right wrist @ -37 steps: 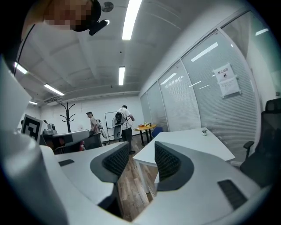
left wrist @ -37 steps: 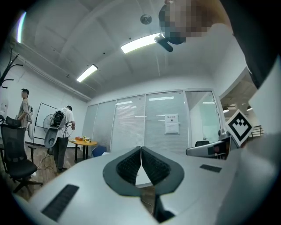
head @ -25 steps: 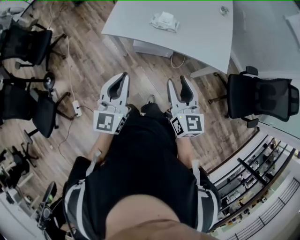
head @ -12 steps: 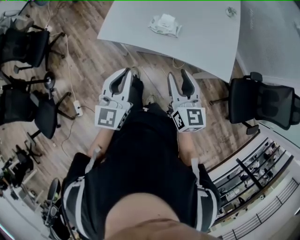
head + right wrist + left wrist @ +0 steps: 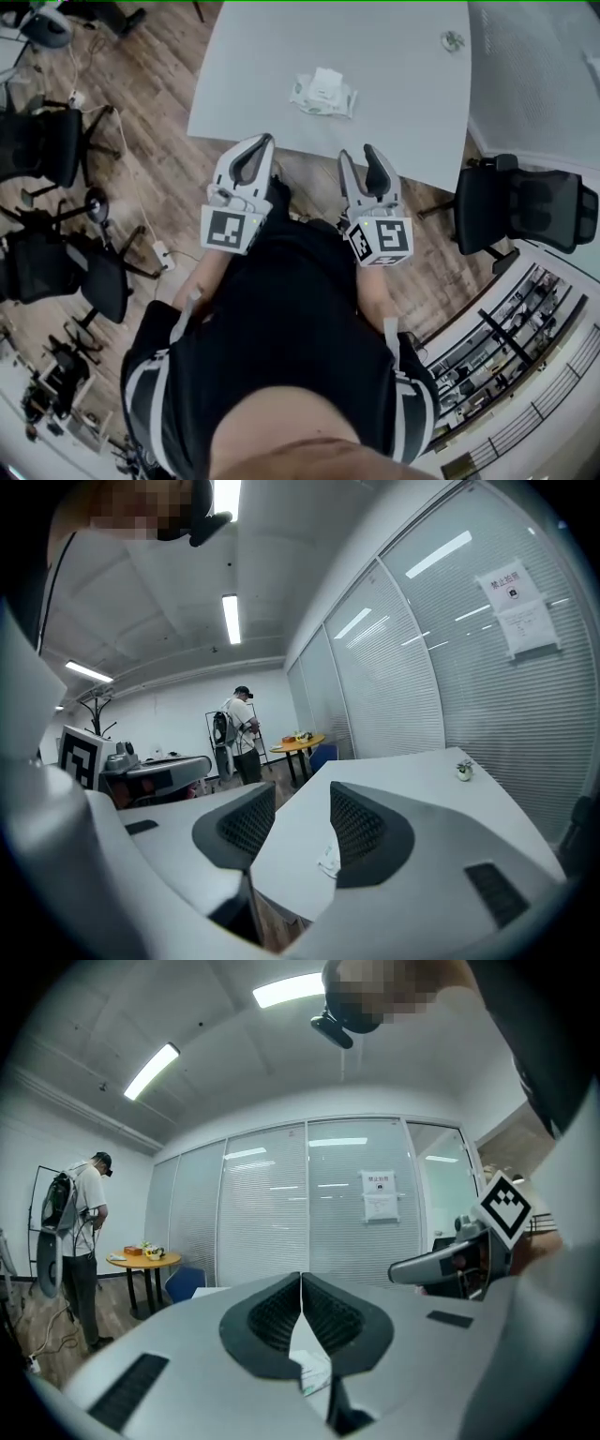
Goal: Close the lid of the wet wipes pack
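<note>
The wet wipes pack (image 5: 323,93) lies on the grey table (image 5: 253,75), white and crinkled, its lid flap raised. In the head view both grippers are held in front of the person's body, short of the table's near edge. My left gripper (image 5: 263,141) has its jaws pressed together with nothing between them. My right gripper (image 5: 357,154) stands open and empty. Past the closed left jaws a bit of the pack (image 5: 312,1370) shows in the left gripper view. The pack (image 5: 329,859) also shows beside the right-hand jaw in the right gripper view.
A small plant (image 5: 453,40) sits at the table's far right. Black office chairs stand at the right (image 5: 525,202) and at the left (image 5: 42,145). Cables run over the wooden floor (image 5: 150,112). A person with a backpack (image 5: 234,733) stands by a round table far off.
The person has stepped toward the table: it and the wipes pack have come nearer and lower in the head view. Both grippers keep their poses, left shut, right open.
</note>
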{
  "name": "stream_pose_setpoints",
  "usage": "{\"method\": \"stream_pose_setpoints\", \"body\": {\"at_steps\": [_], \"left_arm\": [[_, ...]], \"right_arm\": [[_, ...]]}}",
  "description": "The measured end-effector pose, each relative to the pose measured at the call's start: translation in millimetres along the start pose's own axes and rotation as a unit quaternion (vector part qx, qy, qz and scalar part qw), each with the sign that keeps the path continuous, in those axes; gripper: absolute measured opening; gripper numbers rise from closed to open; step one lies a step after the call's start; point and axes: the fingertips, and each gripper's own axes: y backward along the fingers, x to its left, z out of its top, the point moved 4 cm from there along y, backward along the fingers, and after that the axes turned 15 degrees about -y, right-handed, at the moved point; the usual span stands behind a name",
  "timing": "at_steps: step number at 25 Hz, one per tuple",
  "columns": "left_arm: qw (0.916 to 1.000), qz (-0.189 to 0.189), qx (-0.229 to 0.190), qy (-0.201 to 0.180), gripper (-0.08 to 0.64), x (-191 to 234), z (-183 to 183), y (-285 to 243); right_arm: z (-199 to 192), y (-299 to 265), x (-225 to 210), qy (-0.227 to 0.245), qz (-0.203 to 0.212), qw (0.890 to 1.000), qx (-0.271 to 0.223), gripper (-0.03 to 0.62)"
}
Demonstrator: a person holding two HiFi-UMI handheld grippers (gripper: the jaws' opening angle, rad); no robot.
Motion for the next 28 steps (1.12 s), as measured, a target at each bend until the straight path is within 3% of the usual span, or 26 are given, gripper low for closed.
{"method": "stream_pose_setpoints", "body": {"at_steps": [6, 12, 17, 21, 26, 28], "left_arm": [[0.9956, -0.064, 0.041, -0.055, 0.023, 52, -39, -61], [0.9711, -0.126, 0.097, -0.178, 0.023, 65, -95, -122], [0.9383, -0.196, 0.138, -0.249, 0.025, 54, -147, -171], [0.9144, -0.250, 0.179, -0.264, 0.026, 40, -187, -207], [0.8633, -0.323, 0.225, -0.315, 0.026, 17, -254, -252], [0.8493, -0.350, 0.244, -0.311, 0.027, 10, -277, -265]], "right_arm": [[17, -72, -6, 0.005, -0.026, 1.000, 0.004, 0.201], [27, -125, -28, 0.018, -0.034, 0.999, 0.035, 0.201], [35, -172, -60, 0.023, -0.025, 0.998, 0.058, 0.204], [38, -208, -87, 0.022, -0.007, 0.996, 0.084, 0.204], [23, -256, -131, 0.038, 0.007, 0.988, 0.150, 0.204], [11, -274, -143, 0.051, 0.010, 0.983, 0.178, 0.204]]}}
